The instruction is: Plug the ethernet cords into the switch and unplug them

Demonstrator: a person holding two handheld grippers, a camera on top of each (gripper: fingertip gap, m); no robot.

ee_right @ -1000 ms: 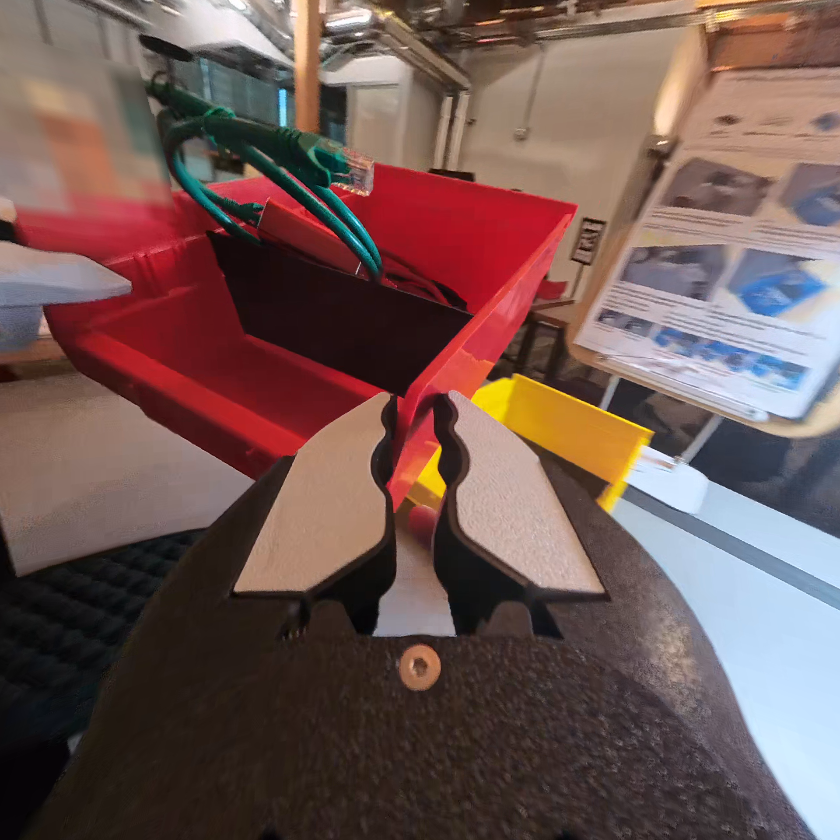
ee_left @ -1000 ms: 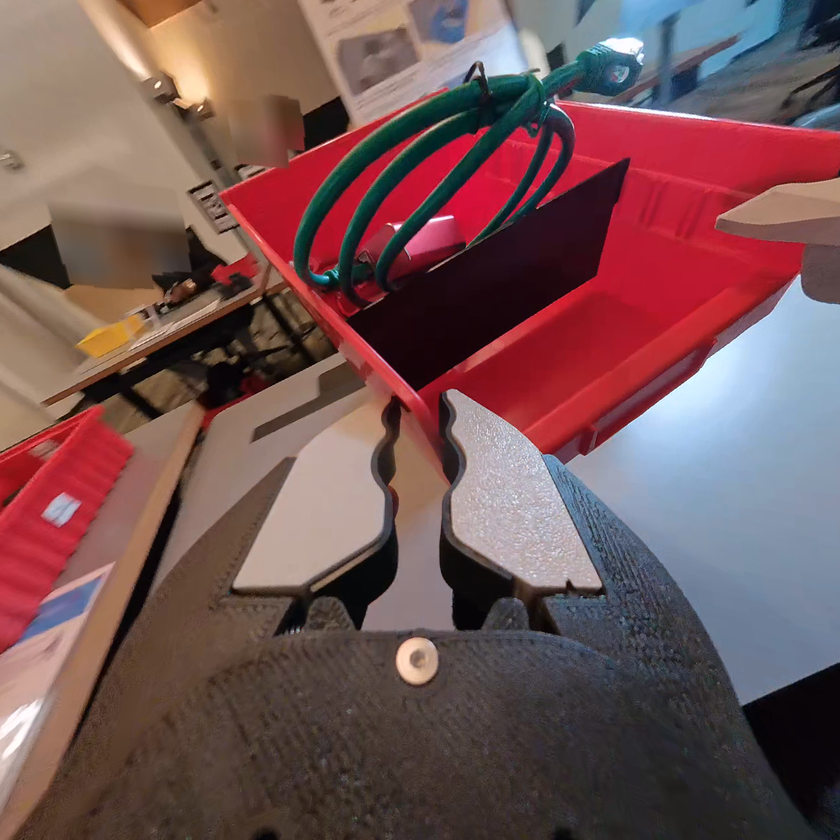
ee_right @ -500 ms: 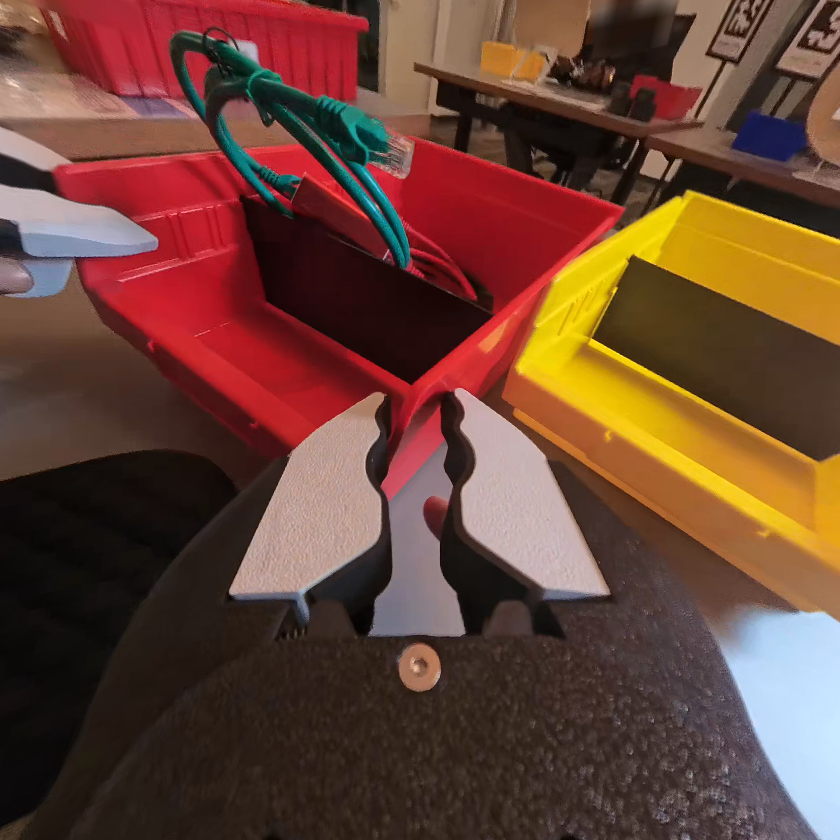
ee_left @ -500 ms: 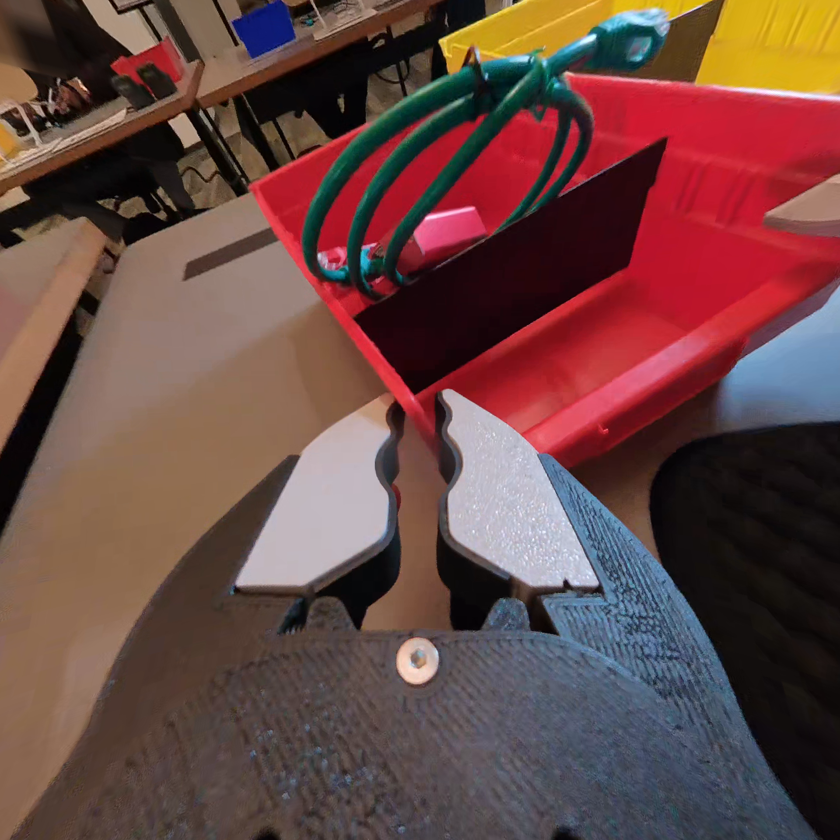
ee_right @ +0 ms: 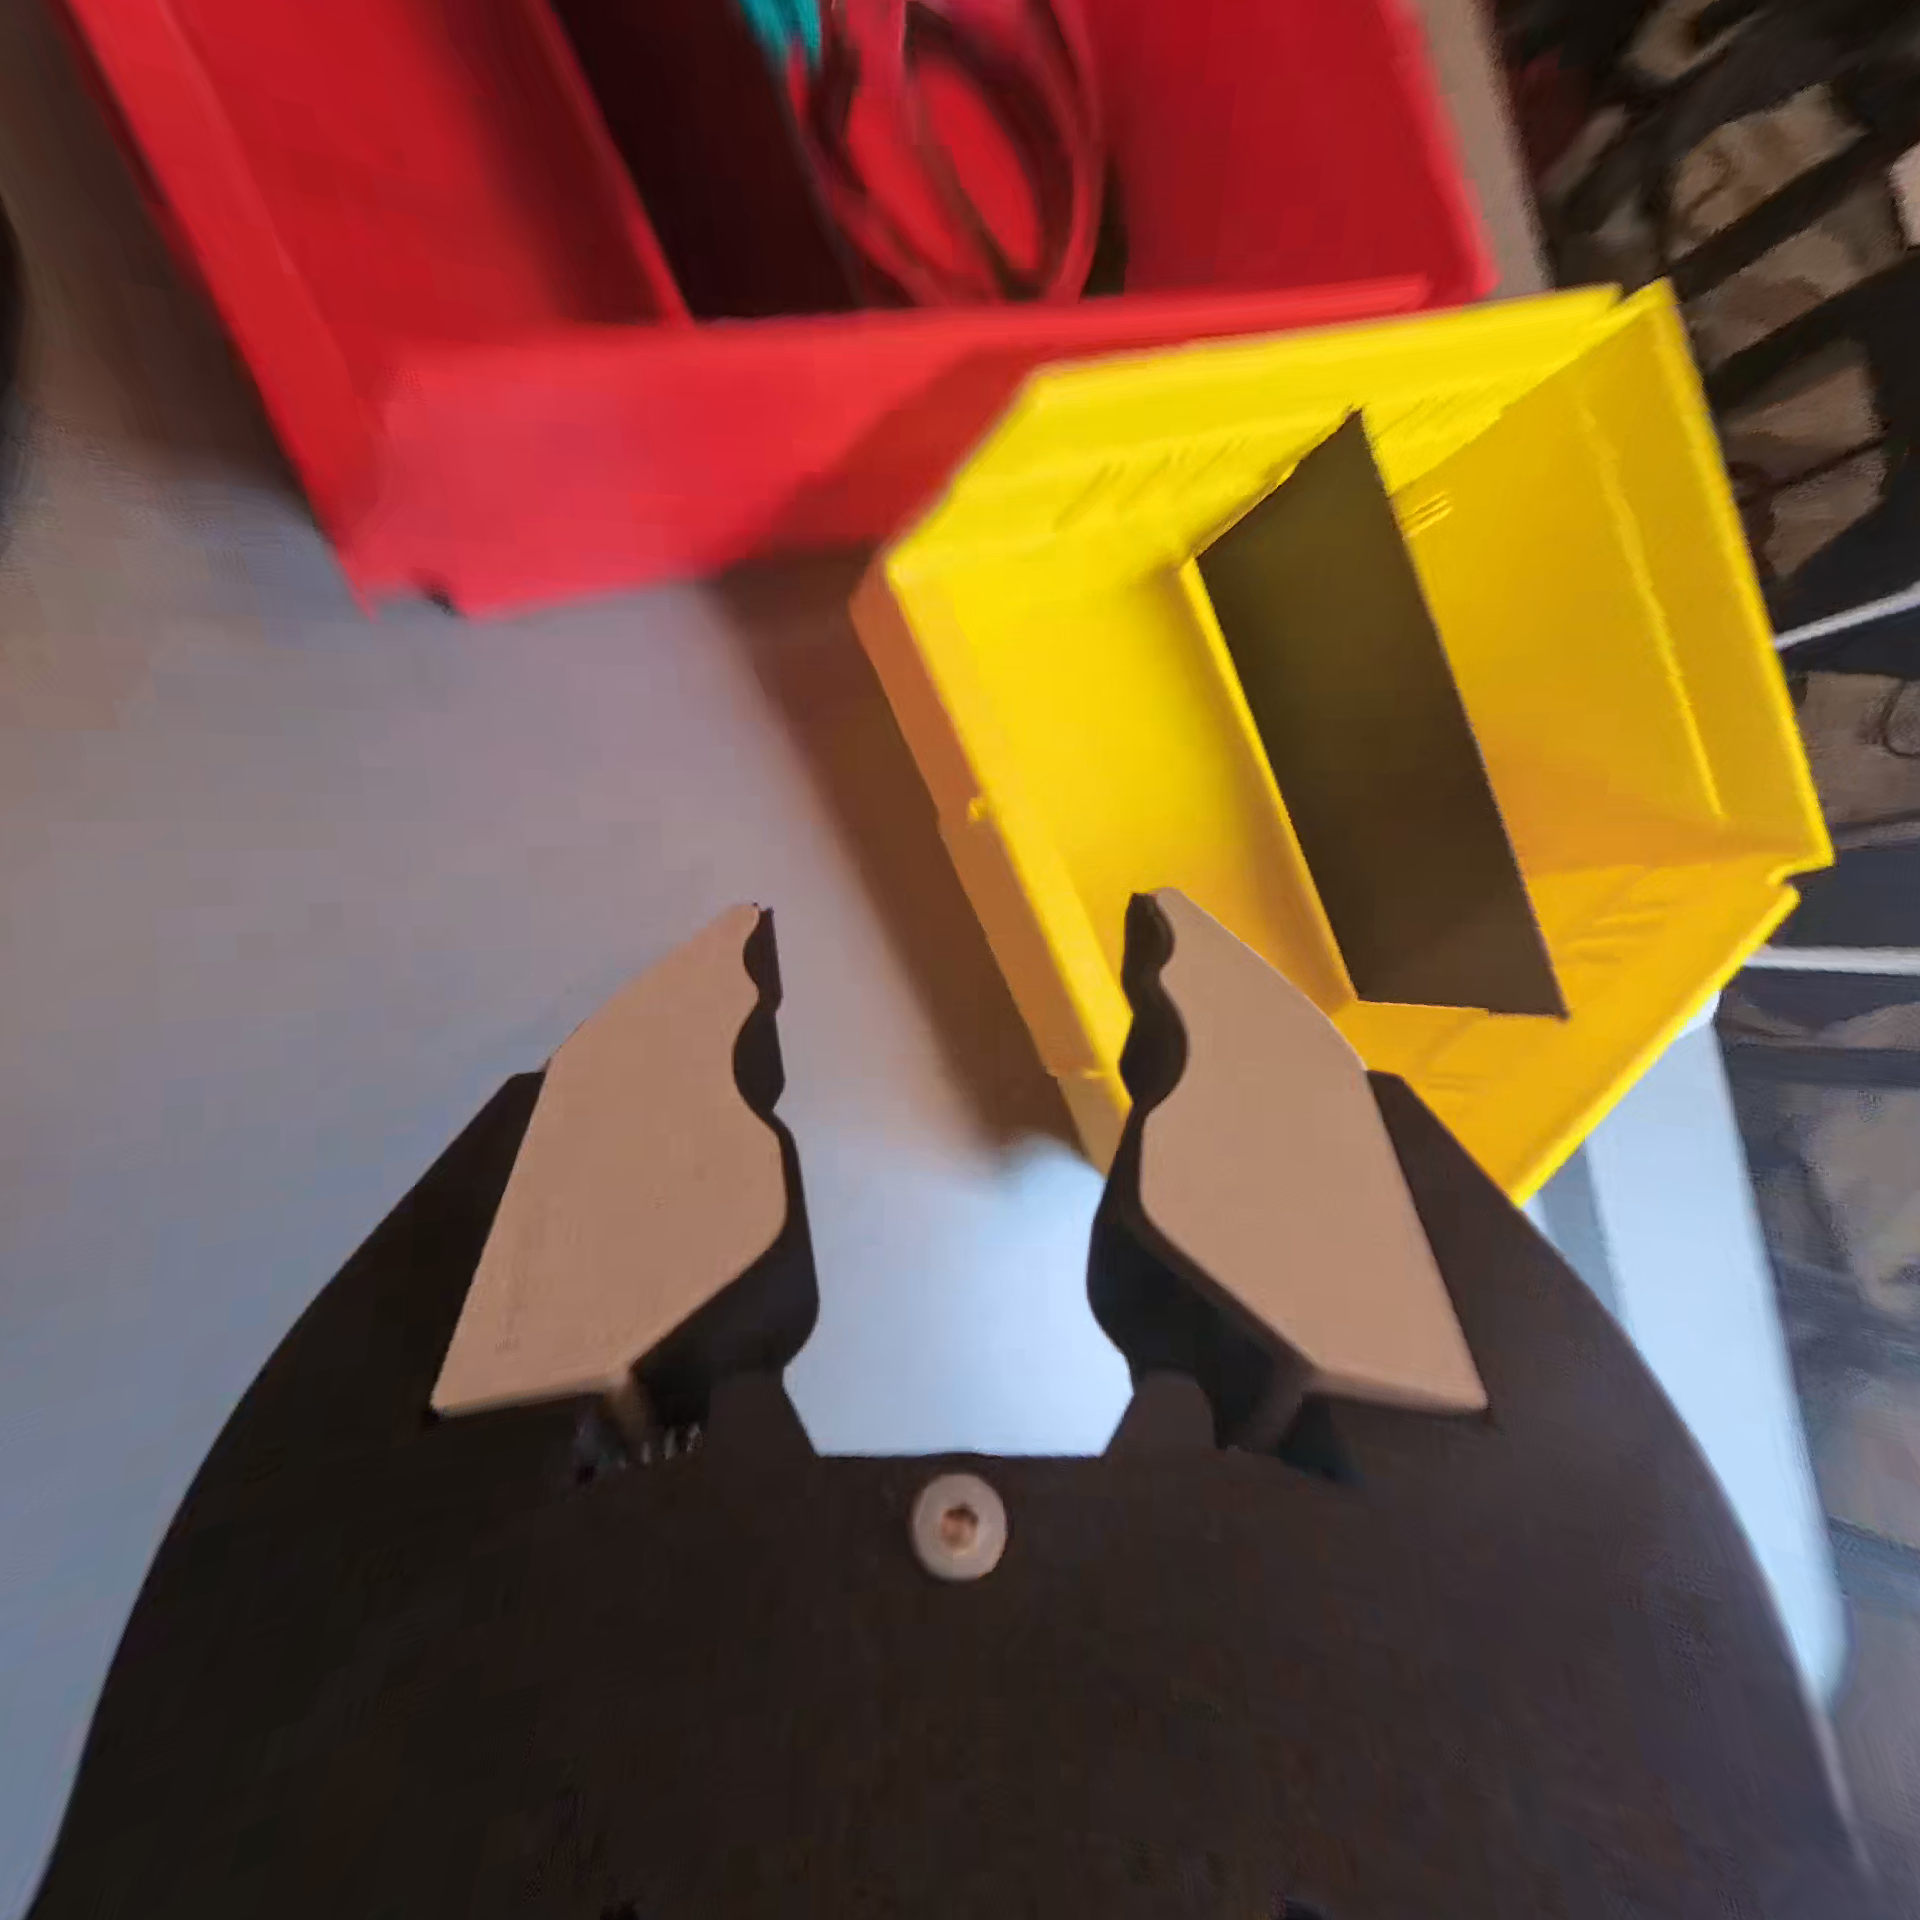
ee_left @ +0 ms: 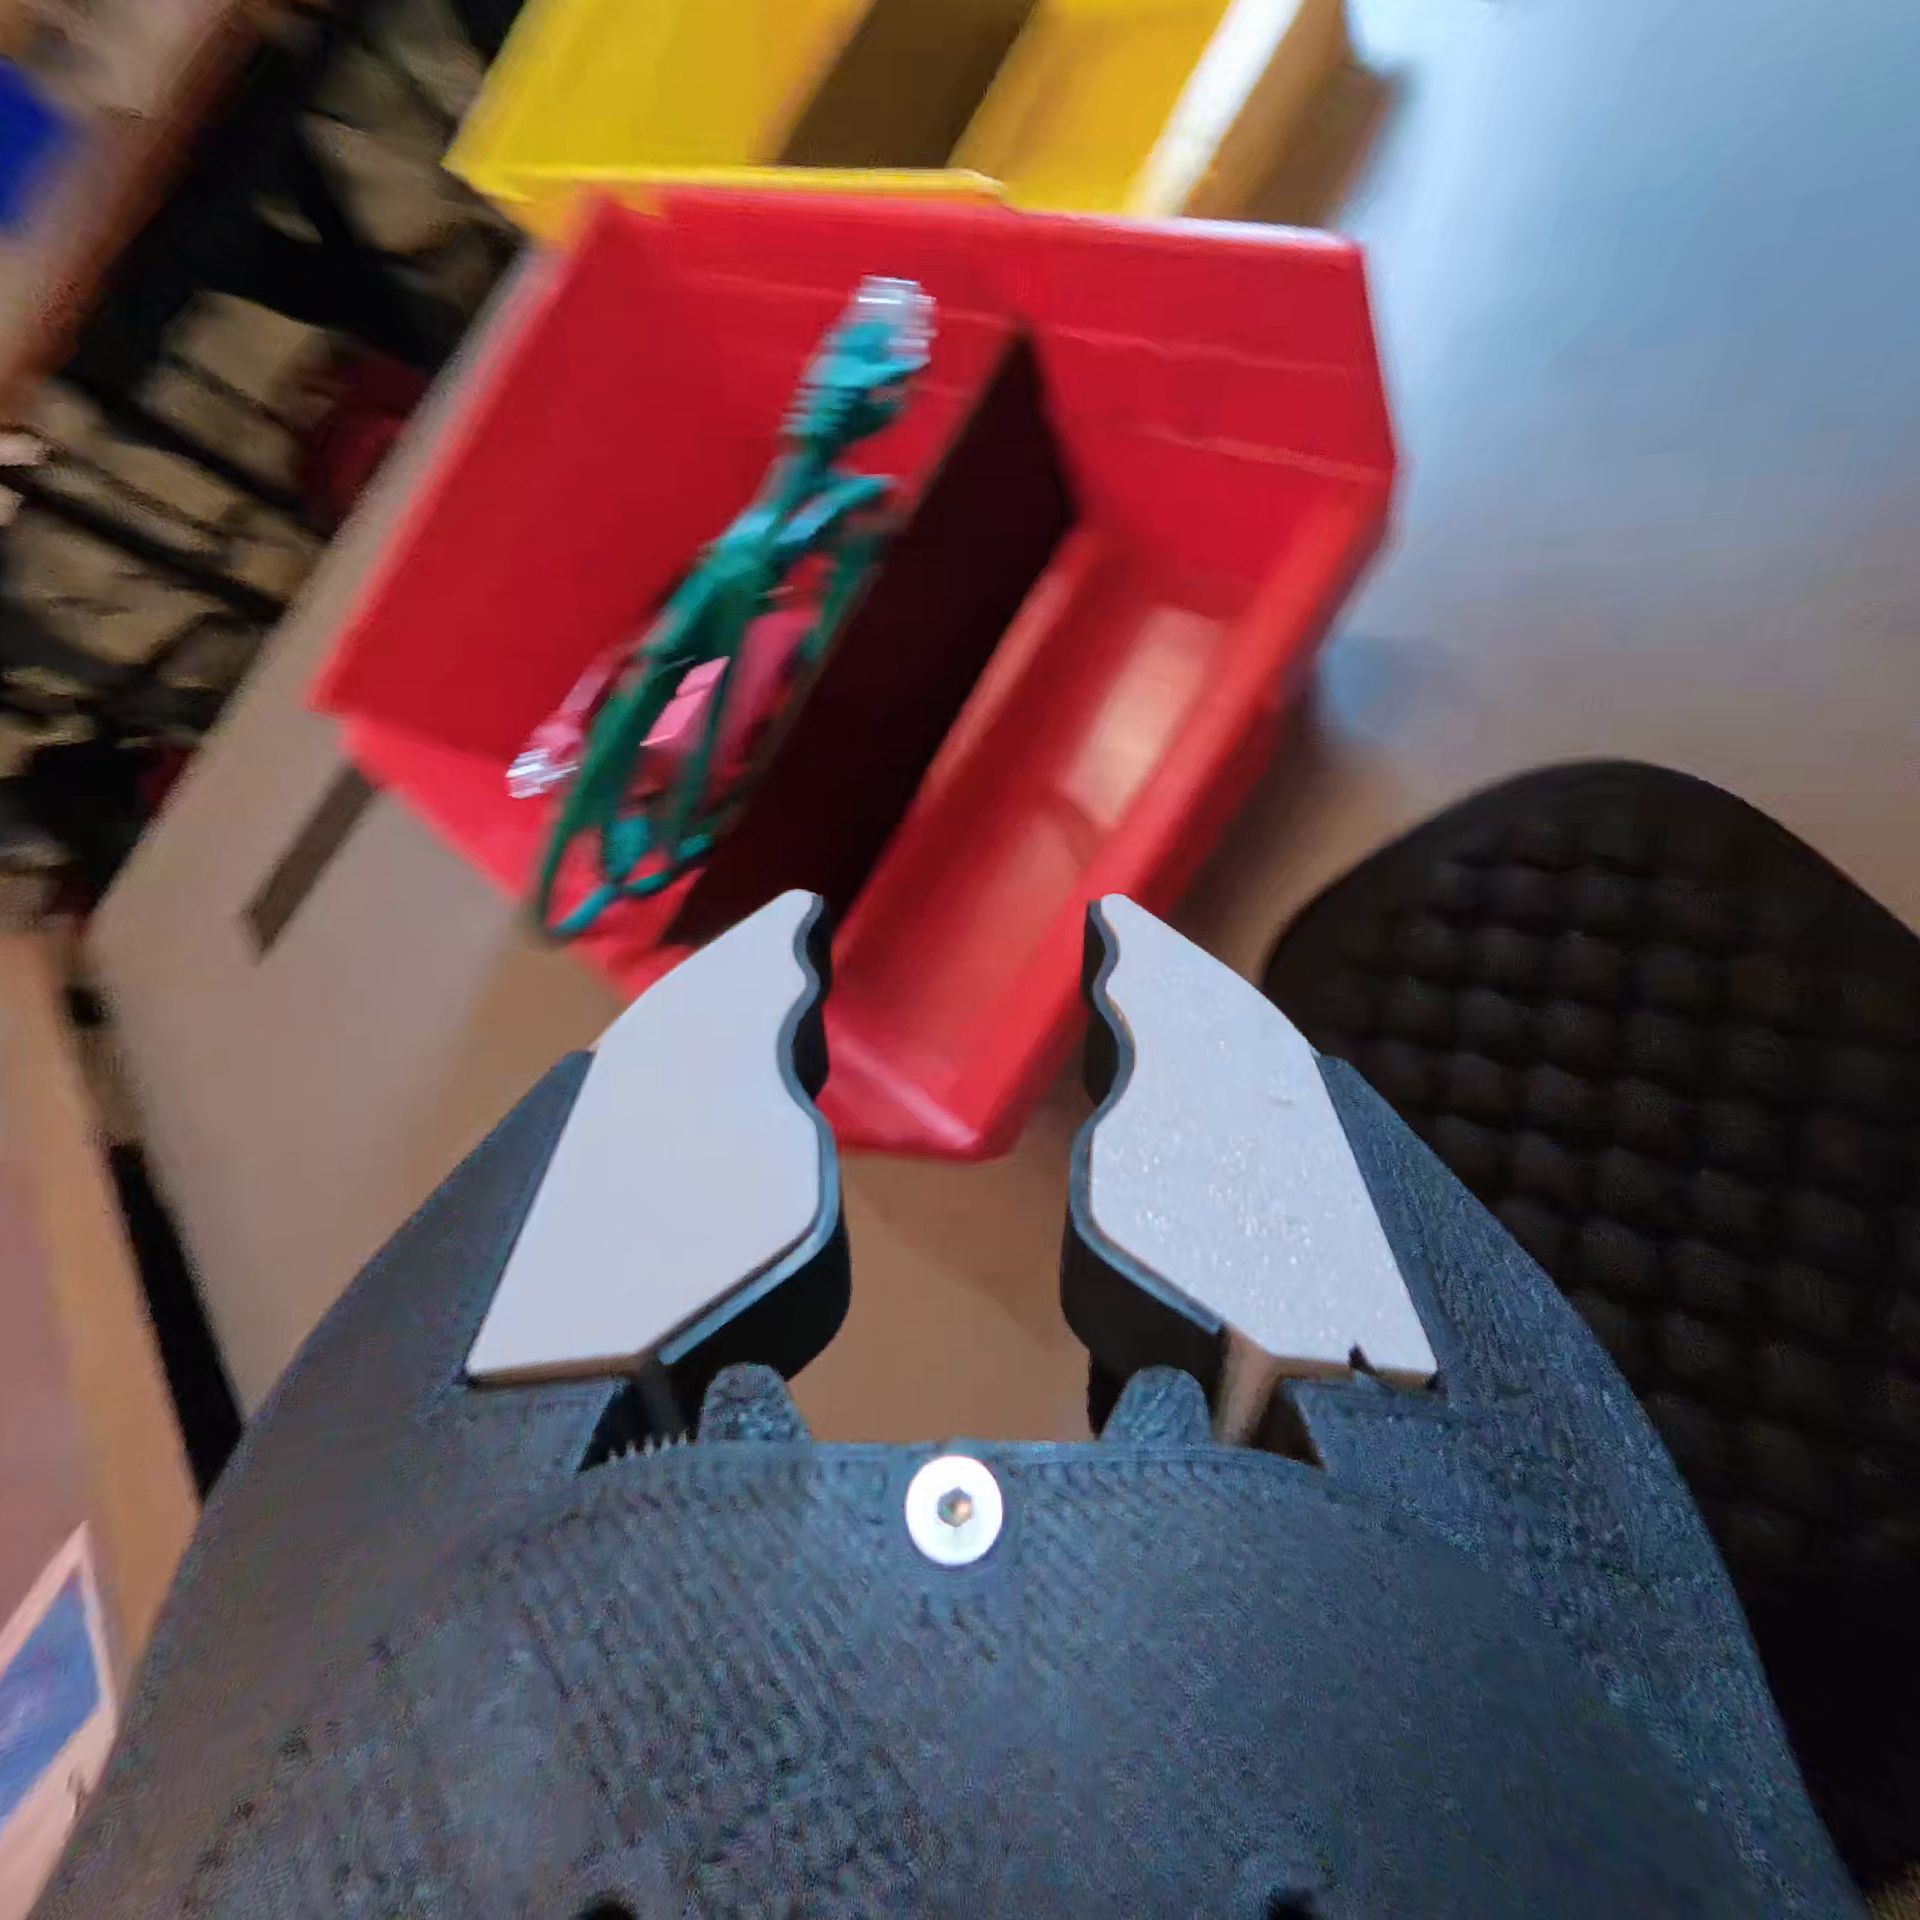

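Observation:
A red bin (ee_left: 1174, 312) stands on the table, split by a black divider (ee_left: 935, 623). A coiled green ethernet cord (ee_left: 748, 592) with a clear plug on top sticks up from its left compartment, over a pinkish-red box (ee_left: 696, 707). My left gripper (ee_left: 956, 925) is open and empty, just in front of the bin's near corner. My right gripper (ee_right: 951, 909) is open and empty above the table, with the red bin (ee_right: 831, 447) ahead. A coiled red cord (ee_right: 987, 156) lies in that bin. Both views are motion-blurred.
A yellow bin (ee_right: 1558, 644) with a dark divider (ee_right: 1371, 727) sits by my right gripper's right finger and also shows behind the red bin in the left wrist view (ee_left: 644, 114). A black honeycomb mat (ee_left: 1621, 1143) lies right of the left gripper. The table edge (ee_right: 1704, 1247) runs along the right. My right fingertips sit around 25 cm from my left ones.
Both grippers were shut on the red bin's side walls, holding it up. Now both are open and drawn back, and the bin rests on the table beside the yellow bin.

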